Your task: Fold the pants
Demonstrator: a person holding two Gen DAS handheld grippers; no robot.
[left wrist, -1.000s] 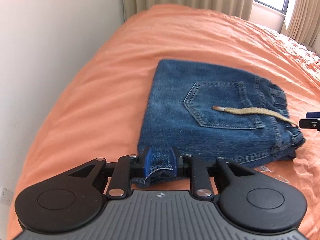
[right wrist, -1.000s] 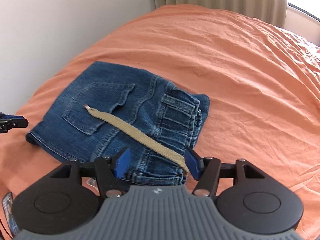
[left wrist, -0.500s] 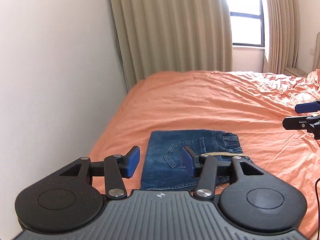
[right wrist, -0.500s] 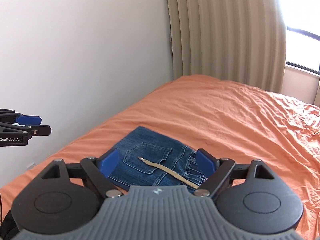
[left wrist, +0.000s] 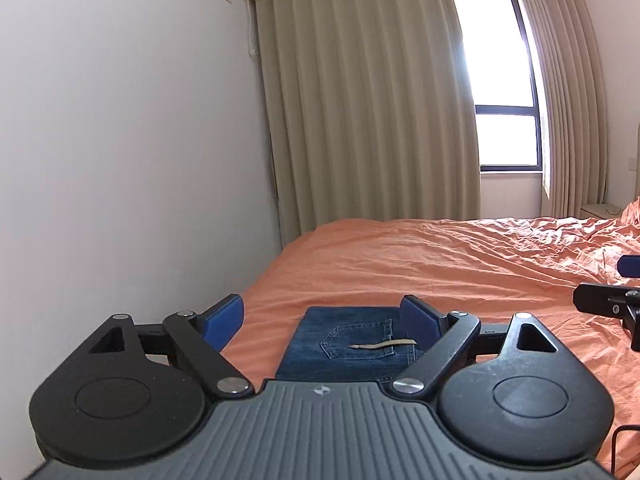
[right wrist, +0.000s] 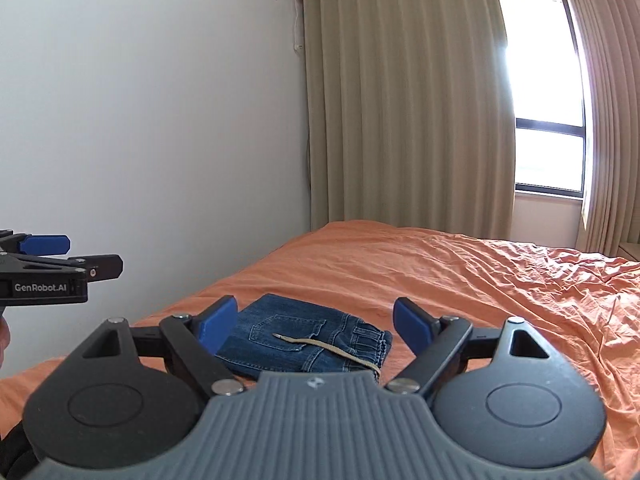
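Left wrist view: folded pants (left wrist: 352, 344) lie on the bed (left wrist: 440, 264); left jaws opening, right jaws wide, both empty.

Both wrist cams look forward along their own fingers, tilted slightly down, from above the near edge of the bed (left wrist: 440, 264). Both face the far curtain (left wrist: 360, 120) and window (right wrist: 548, 120), wall to the left. Shared: folded jeans (left wrist: 348, 344) low in centre, not close. Right cam catches the left gripper (right wrist: 60, 264) at its left edge; left cam catches the right gripper (left wrist: 612, 296) at its right edge.
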